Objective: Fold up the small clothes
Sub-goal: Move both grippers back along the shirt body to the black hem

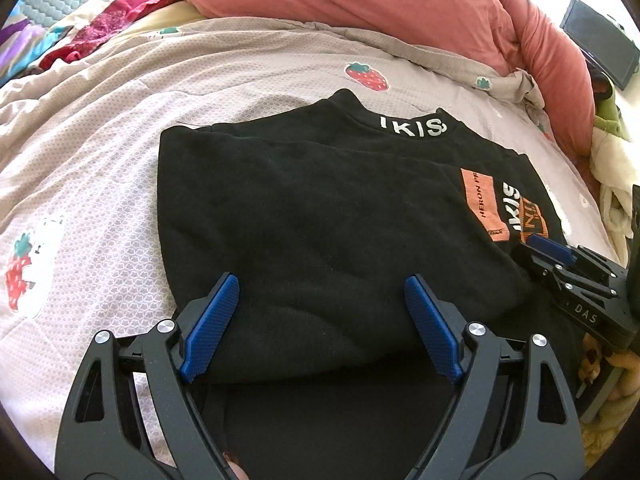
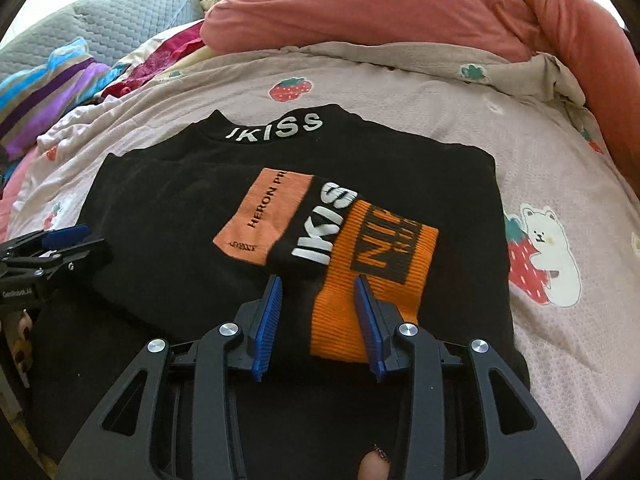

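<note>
A black sweater (image 1: 300, 200) lies folded on the bed, its collar lettered "IKISS" at the far side. Its sleeves are folded over the front, showing an orange patch and an orange ribbed cuff (image 2: 384, 264). My left gripper (image 1: 322, 280) stands wide open over the sweater's (image 2: 168, 208) near edge, and its pads touch no cloth. My right gripper (image 2: 320, 300) is partly open just above the near end of the orange cuff; the cloth lies flat between its blue pads and is not pinched. Each gripper shows at the edge of the other's view: right gripper (image 1: 548, 248), left gripper (image 2: 66, 236).
The bed sheet (image 2: 540, 168) is pale pink with strawberry and bear prints. A bulky salmon quilt (image 1: 360, 4) is heaped along the far side. Colourful clothes (image 2: 60, 88) and a grey quilted pillow (image 2: 132, 20) lie at the far left. A dark flat device (image 1: 600, 40) sits at the far right.
</note>
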